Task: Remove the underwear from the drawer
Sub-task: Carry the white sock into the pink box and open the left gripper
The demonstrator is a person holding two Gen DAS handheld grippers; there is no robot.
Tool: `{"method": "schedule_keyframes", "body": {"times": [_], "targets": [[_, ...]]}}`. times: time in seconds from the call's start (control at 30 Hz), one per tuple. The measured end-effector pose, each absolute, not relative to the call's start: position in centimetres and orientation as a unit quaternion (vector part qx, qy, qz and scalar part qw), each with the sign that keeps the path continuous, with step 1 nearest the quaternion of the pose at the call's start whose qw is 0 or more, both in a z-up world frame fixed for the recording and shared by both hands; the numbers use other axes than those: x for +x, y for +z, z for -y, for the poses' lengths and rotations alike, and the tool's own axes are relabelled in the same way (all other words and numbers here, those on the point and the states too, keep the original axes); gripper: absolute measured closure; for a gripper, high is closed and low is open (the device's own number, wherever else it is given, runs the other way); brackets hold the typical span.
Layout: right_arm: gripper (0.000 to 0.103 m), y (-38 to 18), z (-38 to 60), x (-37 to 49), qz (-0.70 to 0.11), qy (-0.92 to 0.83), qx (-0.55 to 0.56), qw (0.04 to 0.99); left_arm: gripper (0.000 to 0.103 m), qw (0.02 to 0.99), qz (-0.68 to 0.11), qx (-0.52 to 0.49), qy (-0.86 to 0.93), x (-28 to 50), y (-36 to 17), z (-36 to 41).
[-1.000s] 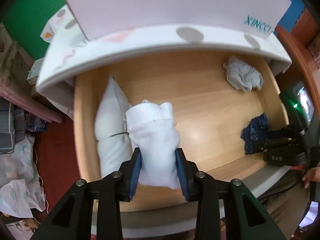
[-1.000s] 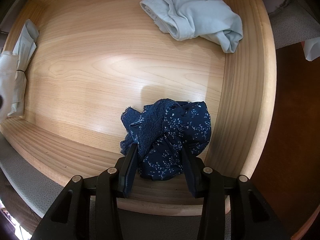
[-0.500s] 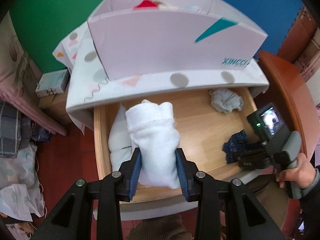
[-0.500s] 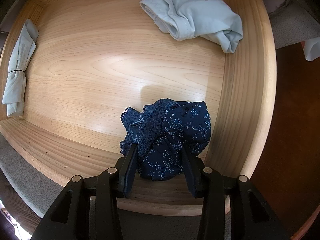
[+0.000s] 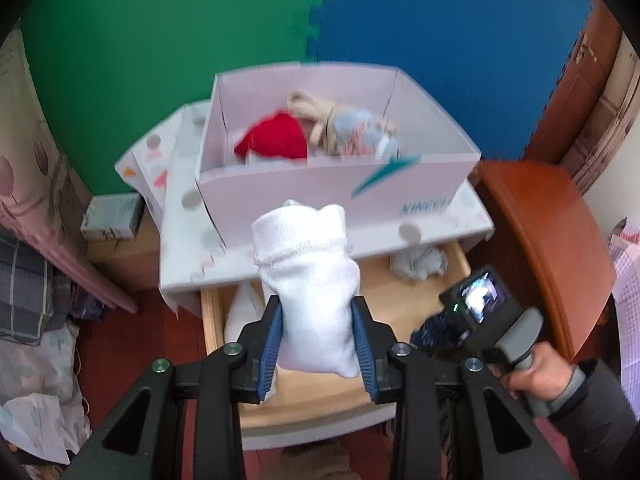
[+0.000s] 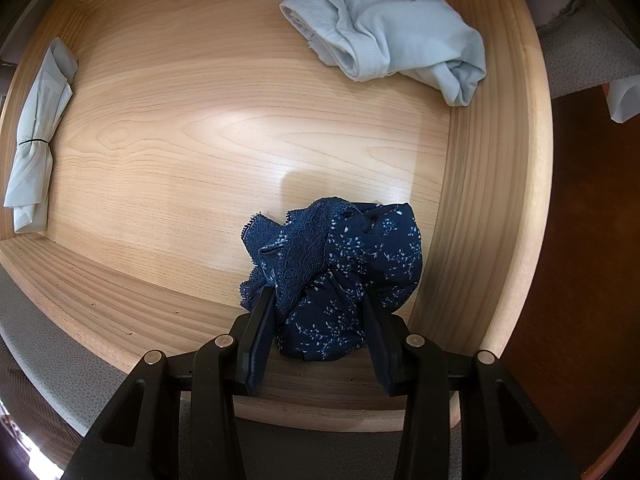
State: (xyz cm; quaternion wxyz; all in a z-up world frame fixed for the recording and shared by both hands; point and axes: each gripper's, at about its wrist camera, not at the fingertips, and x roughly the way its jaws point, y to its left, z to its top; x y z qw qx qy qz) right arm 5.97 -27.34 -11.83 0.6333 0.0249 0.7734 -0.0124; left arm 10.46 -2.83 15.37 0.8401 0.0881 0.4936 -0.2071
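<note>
My left gripper [image 5: 318, 322] is shut on a white rolled underwear [image 5: 310, 280] and holds it high above the open wooden drawer [image 5: 212, 324]. In the right wrist view my right gripper [image 6: 318, 314] is shut on a navy floral underwear [image 6: 340, 272] with a lace edge, low in the drawer's front right corner [image 6: 472, 240]. That gripper's handle [image 5: 516, 344] shows in the left wrist view, held by a hand [image 5: 540, 372]. A pale blue crumpled underwear [image 6: 392, 32] lies at the drawer's back right. A pale banded roll [image 6: 36, 136] lies along the left wall.
A white cardboard box [image 5: 328, 196] with red and mixed clothes stands on the white cabinet top [image 5: 180, 248] behind the drawer. A reddish wooden piece of furniture [image 5: 540, 240] stands to the right. Bedding and crumpled paper [image 5: 36, 360] lie on the floor at left.
My left gripper has risen with the white roll, so the drawer looks smaller and the box's inside has come into view. The right gripper and navy underwear have stayed put.
</note>
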Motion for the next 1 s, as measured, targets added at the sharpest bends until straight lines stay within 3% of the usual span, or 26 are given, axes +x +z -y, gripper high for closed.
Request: {"method": "schedule_keyframes", "body": {"times": [0.47,1.0], "targets": [[0.064,-11.9,27.3,6.0,-0.774,-0.013,0.025,0.633,0.069,0.875,-0.443,0.084,-0.178,15.7,21.0,4.4],[0.064,-11.9,27.2,6.1,-0.773,-0.012,0.025,0.634,0.069,0.876,-0.455,0.091,-0.132,23.2,18.7,6.6]]}}
